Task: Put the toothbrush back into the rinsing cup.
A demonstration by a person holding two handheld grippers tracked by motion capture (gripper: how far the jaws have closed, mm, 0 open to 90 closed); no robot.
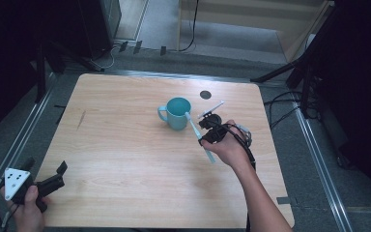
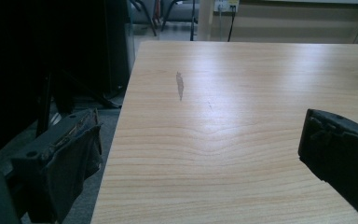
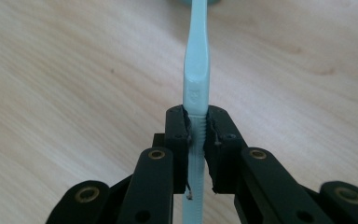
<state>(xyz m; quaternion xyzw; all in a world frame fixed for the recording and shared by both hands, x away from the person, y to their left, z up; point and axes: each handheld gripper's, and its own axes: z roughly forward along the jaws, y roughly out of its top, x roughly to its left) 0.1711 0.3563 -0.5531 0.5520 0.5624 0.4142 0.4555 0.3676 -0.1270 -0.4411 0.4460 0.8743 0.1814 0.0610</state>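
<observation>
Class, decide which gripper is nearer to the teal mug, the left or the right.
Right. The right gripper sits just beside the teal mug, clamping a toothbrush. The left gripper waits at the table's near left corner.

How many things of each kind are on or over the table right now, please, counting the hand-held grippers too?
Mugs: 1, the teal mug
Toothbrushes: 1, the pale blue toothbrush, clamped in the right gripper
Grippers: 2, with the left gripper open
Total: 4

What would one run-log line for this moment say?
right gripper: jaws shut on pale blue plastic toothbrush | toothbrush: beside teal ceramic mug | left gripper: jaws open, nothing held | wooden table
</observation>
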